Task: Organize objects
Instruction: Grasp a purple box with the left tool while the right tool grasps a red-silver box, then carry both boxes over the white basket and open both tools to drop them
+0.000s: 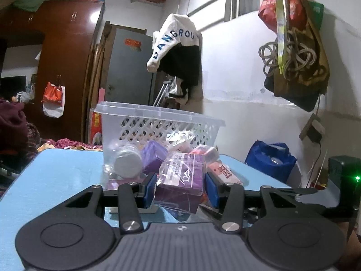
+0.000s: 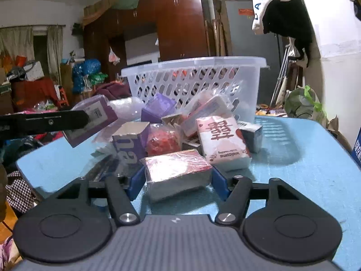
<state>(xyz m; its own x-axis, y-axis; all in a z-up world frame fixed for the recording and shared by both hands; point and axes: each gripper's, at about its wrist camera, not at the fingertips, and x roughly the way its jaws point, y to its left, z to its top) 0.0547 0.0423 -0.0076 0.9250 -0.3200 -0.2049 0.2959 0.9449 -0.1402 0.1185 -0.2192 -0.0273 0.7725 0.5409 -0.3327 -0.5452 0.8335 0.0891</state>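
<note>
A white lattice basket [image 1: 158,122] stands on the blue table [image 1: 56,180], also in the right wrist view [image 2: 198,79]. A pile of wrapped boxes lies in front of it. My left gripper [image 1: 180,189] is shut on a purple box in clear wrap [image 1: 180,180] and holds it above the table; from the right wrist view the same box [image 2: 90,119] hangs at the left. My right gripper [image 2: 178,180] has its blue pads on both sides of a red and silver wrapped box [image 2: 176,174] that rests on the table.
The pile holds a pink-and-white tissue pack [image 2: 221,140], a red round item [image 2: 162,142], purple boxes [image 2: 133,140] and a grey-capped jar [image 1: 127,162]. Clothes and bags hang on the wall [image 1: 293,56]. A blue bag [image 1: 270,160] sits beyond the table's right edge.
</note>
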